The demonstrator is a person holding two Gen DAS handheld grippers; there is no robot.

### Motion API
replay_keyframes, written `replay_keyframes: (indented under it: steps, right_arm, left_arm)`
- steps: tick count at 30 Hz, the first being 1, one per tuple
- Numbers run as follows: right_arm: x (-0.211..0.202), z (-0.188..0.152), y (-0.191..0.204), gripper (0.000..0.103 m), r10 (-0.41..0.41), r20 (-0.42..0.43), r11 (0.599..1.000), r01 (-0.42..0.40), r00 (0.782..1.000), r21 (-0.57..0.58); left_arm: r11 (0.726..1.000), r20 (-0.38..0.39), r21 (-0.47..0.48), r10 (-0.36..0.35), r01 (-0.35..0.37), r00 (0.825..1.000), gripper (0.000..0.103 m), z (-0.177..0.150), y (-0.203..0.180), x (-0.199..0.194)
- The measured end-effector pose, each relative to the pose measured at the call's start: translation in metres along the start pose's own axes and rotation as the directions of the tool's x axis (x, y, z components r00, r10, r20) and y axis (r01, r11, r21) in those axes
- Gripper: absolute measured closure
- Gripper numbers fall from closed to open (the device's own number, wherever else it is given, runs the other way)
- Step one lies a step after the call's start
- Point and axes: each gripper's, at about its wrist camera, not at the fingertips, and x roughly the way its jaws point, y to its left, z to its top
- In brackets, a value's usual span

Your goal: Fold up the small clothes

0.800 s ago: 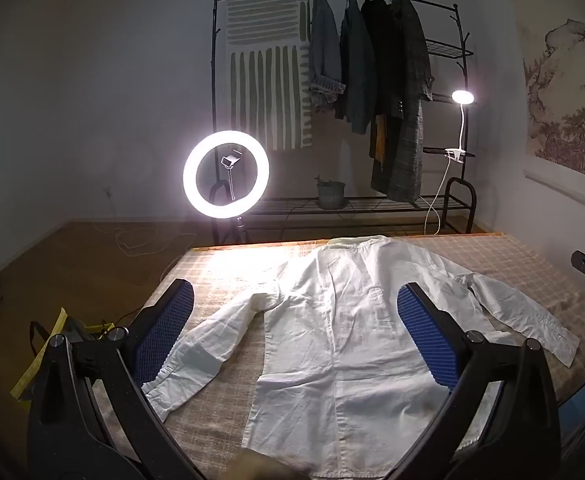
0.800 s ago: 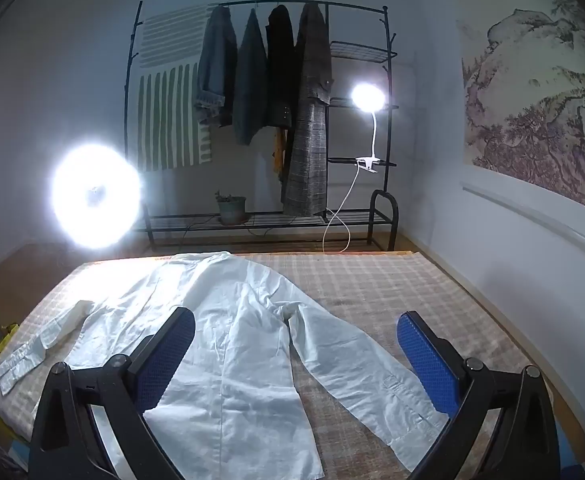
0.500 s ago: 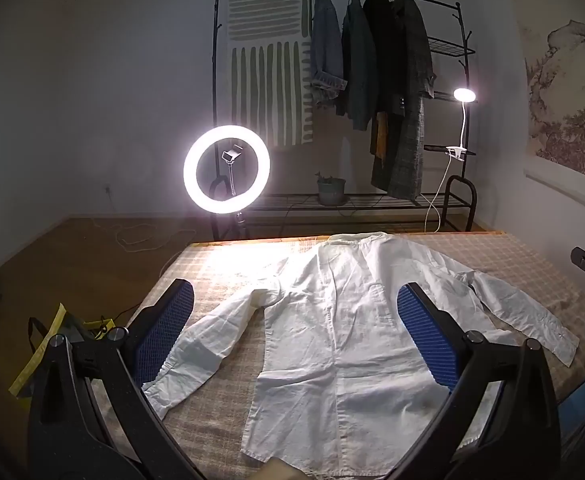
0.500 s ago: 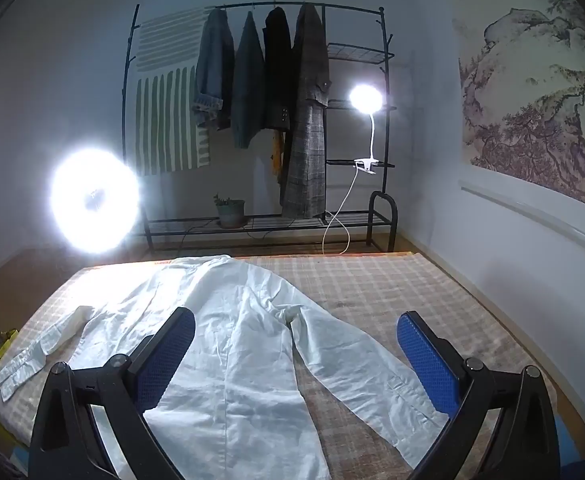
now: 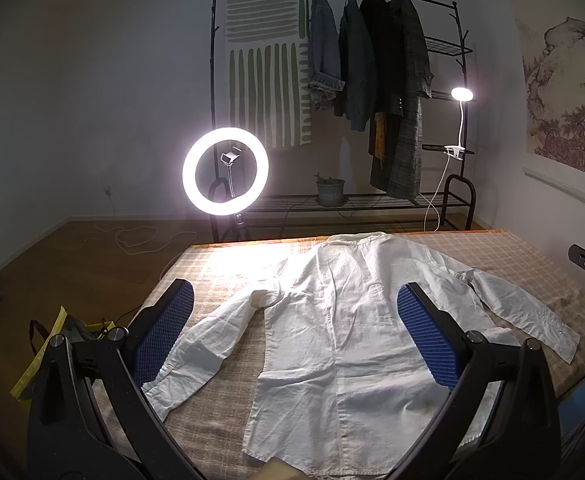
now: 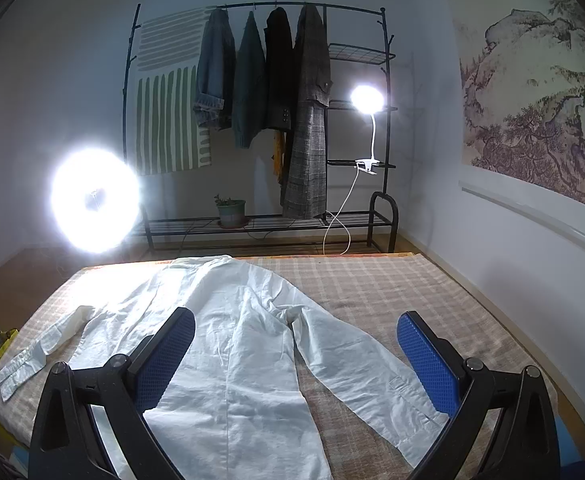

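- White shirt [image 5: 344, 332] lies spread flat on the checked mat [image 5: 228, 264], collar at the far end.
- Left gripper [image 5: 294, 334] hovers above its near half, jaws wide, holding nothing.
- Right gripper [image 6: 296, 360] hovers over the right sleeve [image 6: 364, 368], equally wide, empty.

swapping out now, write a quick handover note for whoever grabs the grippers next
Left gripper: open, empty, above the shirt.
Right gripper: open, empty, above the shirt's right side.
White shirt: spread flat on the checked mat, collar at the far end, both sleeves out to the sides.
Done: shirt laid out; no fold made.
Left: fold both sleeves in, then fold the body.
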Motion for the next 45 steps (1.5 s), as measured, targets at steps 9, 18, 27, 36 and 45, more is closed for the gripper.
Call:
replay_keyframes:
  steps: [9,18,27,36,45]
  right_arm:
    - [0.0014,-0.0039,0.0018,0.001,-0.005,0.002,1.000,0.005,1.000,-0.004]
    - [0.0003,-0.0057,0.0038,0.001,-0.003,0.001,1.000,0.003,1.000,-0.011]
    - [0.0000,-0.0048,0.0034,0.001,-0.002,-0.001,1.000,0.002,1.000,-0.012]
    - [-0.0001,-0.0044,0.0046,0.001,0.000,-0.004,1.000,0.000,1.000,-0.013]
    - [-0.0005,-0.0043,0.0056,0.001,0.002,-0.008,1.000,-0.002,1.000,-0.013]
  left_arm:
    - [1.000,-0.004,0.000,-0.005,0.005,1.000,0.000,-0.0019,-0.0024,0.0012]
    - [1.000,-0.002,0.001,-0.006,0.006,1.000,0.000,-0.0012,-0.0038,0.0011]
    - [1.000,-0.001,0.002,-0.006,0.006,1.000,0.000,-0.0009,-0.0047,0.0005]
    - [1.000,0.000,0.000,-0.007,0.007,1.000,0.000,-0.0012,-0.0042,-0.0001]
    - [1.000,-0.002,0.001,-0.009,0.009,1.000,0.000,-0.0007,-0.0053,0.0003]
